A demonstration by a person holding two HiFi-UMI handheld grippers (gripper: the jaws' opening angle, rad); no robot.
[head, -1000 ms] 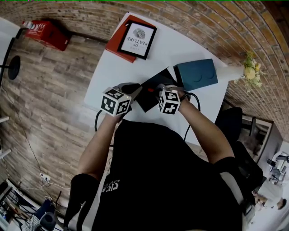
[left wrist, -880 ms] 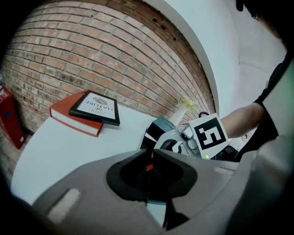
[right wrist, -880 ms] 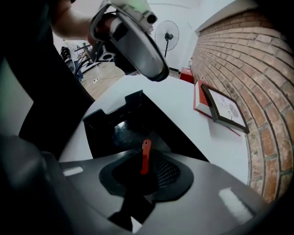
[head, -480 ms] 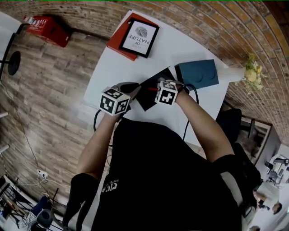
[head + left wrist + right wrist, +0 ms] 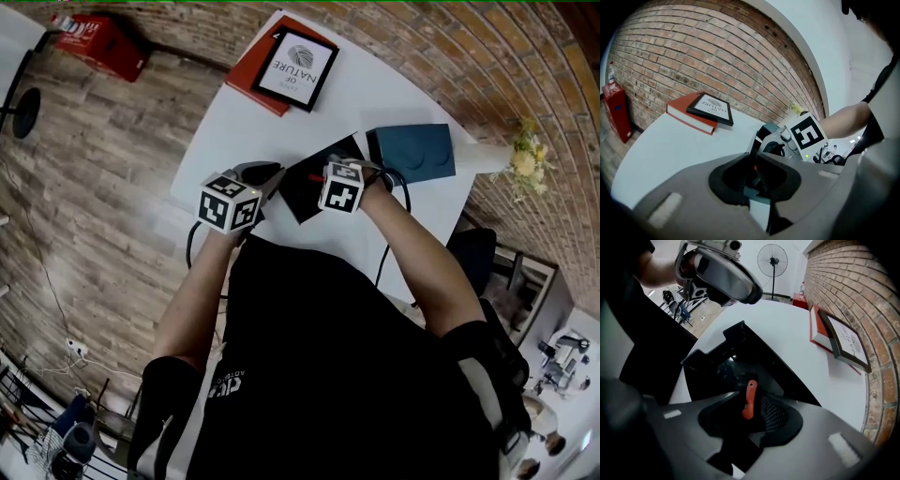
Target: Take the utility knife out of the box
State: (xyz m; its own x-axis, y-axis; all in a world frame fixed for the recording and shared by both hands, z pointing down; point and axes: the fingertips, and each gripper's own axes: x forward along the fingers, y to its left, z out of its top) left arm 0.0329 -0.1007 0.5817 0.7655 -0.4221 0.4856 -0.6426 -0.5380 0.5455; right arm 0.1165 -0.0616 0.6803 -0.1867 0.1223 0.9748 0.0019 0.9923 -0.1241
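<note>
Both grippers busy: my right gripper [image 5: 749,411] is clamped on the orange utility knife [image 5: 750,391], just above the open black box [image 5: 737,330]. My left gripper [image 5: 754,169] pinches the box's edge. Looks like the lift-out step; next, raise it clear of the rim. Box interior is dark, nothing else discernible.

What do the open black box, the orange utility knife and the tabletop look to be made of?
Black box: probably cardboard or thin board, since its walls are thin, straight and folded. It looks mostly matte, with faint reflections inside.
Utility knife: the orange body looks like smooth moulded plastic with a slight sheen and a small hole at its tip.
Table: white, smooth and even, likely laminate, though the look leaves that open.
</note>
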